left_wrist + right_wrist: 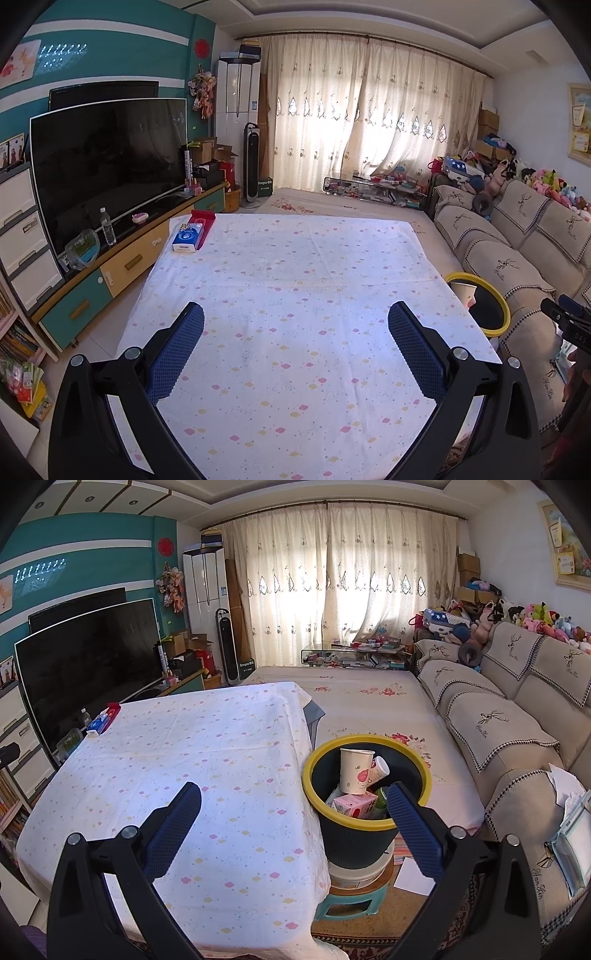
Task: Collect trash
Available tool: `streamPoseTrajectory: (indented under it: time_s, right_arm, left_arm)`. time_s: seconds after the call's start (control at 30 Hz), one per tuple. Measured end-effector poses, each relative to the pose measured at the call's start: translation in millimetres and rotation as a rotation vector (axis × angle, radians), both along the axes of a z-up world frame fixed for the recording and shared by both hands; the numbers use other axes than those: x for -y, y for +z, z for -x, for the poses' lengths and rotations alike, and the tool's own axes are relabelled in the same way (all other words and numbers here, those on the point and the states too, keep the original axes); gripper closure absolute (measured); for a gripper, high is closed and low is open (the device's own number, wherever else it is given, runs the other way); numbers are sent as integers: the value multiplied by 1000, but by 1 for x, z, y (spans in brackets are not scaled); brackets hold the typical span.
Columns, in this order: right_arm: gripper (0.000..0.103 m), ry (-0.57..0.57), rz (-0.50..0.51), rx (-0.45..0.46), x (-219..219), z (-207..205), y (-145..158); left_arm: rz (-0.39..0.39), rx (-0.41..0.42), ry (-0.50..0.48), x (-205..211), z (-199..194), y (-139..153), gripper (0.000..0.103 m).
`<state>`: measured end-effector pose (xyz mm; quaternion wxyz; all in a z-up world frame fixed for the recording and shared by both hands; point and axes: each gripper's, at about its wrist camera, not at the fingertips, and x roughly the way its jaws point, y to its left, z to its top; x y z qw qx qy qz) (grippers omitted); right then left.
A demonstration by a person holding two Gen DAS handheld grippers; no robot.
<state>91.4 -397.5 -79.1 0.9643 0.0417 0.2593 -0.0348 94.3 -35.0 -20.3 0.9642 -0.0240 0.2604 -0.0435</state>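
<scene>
A dark trash bin with a yellow rim [369, 823] stands on a small stool beside the table's right edge; it also shows in the left wrist view [491, 314]. Inside it lie two paper cups [355, 771], a pink carton [354, 806] and a green item. My right gripper [295, 794] is open and empty, over the table edge and the bin's near side. My left gripper [295, 314] is open and empty above the table with the patterned cloth [295, 277].
A blue tissue pack [188, 238] on a red box [205, 221] sits at the table's far left corner. A TV [107, 162] and cabinet stand left, a sofa [517, 720] right. Paper lies on the floor by the stool [413, 878].
</scene>
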Motion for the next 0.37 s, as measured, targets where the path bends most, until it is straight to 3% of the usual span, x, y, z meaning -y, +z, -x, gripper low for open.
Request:
streamPoseTrajectory:
  time_s: [0.17, 0.37]
  right_arm:
    - [7, 23, -9, 5, -7, -12, 2]
    - [7, 127, -29, -17, -41, -95, 9]
  left_arm:
    - [3, -52, -27, 1, -24, -1, 5]
    - [-19, -169, -12, -9, -127, -26, 5]
